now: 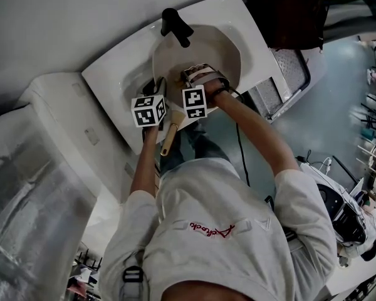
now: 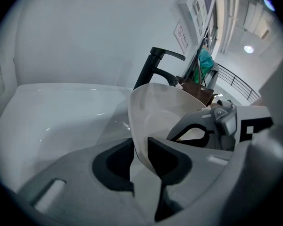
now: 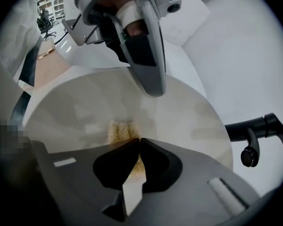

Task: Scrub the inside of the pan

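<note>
The pan lies in the sink below the tap, where scrubbing can stay over the basin. The left gripper pinches the pan's rim between its fingers, likely to steady it. The right gripper has its fingers nearly together on a tan scrub pad, which is pressed against the pan's inner face.

Pan in sink, faucet behind it, scrubber inside pan

White wall; grey floor — ceiling light
</note>
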The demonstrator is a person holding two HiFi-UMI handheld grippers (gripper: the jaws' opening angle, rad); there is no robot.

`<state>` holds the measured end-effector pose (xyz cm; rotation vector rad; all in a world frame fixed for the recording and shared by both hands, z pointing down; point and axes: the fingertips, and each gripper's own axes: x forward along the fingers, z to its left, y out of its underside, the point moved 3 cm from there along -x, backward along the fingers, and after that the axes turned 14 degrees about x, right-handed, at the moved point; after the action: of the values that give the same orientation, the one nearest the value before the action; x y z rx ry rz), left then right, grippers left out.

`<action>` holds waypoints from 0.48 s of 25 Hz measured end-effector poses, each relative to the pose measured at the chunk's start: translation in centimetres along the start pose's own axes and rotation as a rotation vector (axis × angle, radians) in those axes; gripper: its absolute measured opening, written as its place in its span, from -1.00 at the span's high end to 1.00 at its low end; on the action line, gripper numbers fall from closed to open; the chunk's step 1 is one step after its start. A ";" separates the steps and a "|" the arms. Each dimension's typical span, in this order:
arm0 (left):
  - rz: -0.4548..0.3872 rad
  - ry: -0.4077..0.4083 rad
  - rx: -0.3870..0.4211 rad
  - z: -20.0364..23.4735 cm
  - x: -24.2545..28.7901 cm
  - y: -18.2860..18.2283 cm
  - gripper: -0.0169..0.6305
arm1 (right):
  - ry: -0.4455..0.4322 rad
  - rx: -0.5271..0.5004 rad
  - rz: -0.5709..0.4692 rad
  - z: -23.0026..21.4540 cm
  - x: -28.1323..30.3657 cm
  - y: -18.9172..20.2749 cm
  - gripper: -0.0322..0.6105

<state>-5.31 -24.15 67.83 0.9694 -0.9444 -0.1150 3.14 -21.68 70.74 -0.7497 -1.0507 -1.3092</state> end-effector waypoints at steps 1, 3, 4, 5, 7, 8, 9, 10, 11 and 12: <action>0.000 0.000 0.000 0.0 0.0 0.0 0.66 | -0.004 0.006 -0.004 0.1 -0.1 0.0 0.83; -0.001 0.000 0.000 0.0 0.0 0.0 0.66 | -0.004 0.037 -0.021 -0.1 -0.2 0.0 0.83; -0.002 0.001 0.000 0.0 0.0 0.0 0.66 | 0.005 0.062 -0.031 -0.5 -0.3 0.0 0.83; -0.002 0.001 0.000 0.0 0.0 0.0 0.66 | 0.021 0.091 -0.041 -1.0 -0.4 0.1 0.83; -0.001 0.003 0.003 0.0 0.0 -0.1 0.66 | 0.063 0.152 -0.045 -2.5 -0.4 0.6 0.83; 0.000 0.003 0.004 0.0 0.0 -0.1 0.66 | 0.086 0.184 -0.040 -3.4 -0.4 0.9 0.83; 0.001 0.004 0.004 0.0 0.0 -0.1 0.66 | 0.108 0.218 -0.033 -4.4 -0.4 1.3 0.83; 0.001 0.004 0.004 0.0 0.0 -0.1 0.66 | 0.129 0.253 -0.026 -5.4 -0.4 1.7 0.83; 0.001 0.005 0.005 0.0 0.0 -0.1 0.66 | 0.150 0.287 -0.021 -6.5 -0.4 2.1 0.83; 0.002 0.006 0.005 0.0 0.0 -0.1 0.66 | 0.174 0.314 -0.016 -7.6 -0.5 2.4 0.83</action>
<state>-5.27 -24.17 67.76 0.9733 -0.9399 -0.1080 6.98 -28.06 67.74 -0.3852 -1.0898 -1.1639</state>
